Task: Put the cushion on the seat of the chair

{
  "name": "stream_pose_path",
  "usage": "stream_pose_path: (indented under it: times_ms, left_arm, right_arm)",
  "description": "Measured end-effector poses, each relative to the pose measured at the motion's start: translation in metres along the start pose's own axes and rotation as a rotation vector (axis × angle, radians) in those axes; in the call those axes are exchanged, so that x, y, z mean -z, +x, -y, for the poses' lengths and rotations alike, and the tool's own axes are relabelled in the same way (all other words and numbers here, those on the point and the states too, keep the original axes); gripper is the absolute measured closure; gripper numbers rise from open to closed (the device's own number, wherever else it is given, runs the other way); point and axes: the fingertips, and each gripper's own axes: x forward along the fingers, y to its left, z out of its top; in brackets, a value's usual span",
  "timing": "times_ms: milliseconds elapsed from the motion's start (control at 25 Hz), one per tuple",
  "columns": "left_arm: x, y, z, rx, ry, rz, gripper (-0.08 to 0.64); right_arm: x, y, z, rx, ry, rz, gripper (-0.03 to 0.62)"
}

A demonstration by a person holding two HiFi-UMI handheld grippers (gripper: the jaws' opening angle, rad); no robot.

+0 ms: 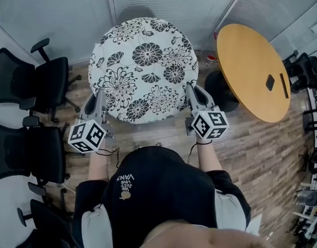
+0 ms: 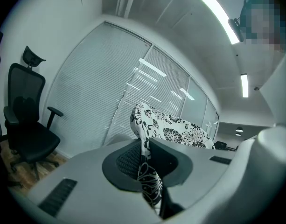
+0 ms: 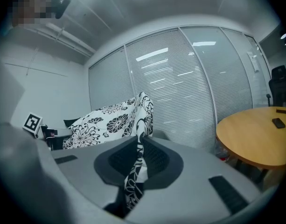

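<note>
The left tool (image 1: 99, 98) was clamped on the near left edge of the round floral cushion (image 1: 145, 68). The right tool (image 1: 193, 94) was clamped on its near right edge. The cushion was held spread between them over the wooden floor (image 1: 261, 149), beside a round wooden desk (image 1: 251, 76). Black office chairs (image 1: 44, 81) stood at the left.

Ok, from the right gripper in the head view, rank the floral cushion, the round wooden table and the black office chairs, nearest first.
1. floral cushion: its edge is clamped in the right gripper, and it spreads to the left.
2. round wooden table: close by on the right.
3. black office chairs: far left, beyond the cushion.
</note>
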Motion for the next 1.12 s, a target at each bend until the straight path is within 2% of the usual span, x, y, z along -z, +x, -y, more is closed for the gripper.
stream_pose_path:
  times_ms: [640, 1120]
  left_arm:
    - [-0.0029, 0.0065, -0.0050, 0.051, 0.005, -0.028, 0.517]
    - [-0.0002, 0.0020, -0.0023, 0.058, 0.008, 0.010, 0.517]
  right_arm:
    - [0.0024, -0.0031, -0.0075, 0.048, 0.014, -0.003, 0.557]
    - [0.0013, -0.0055, -0.0095, 0.031, -0.011, 0.025, 0.557]
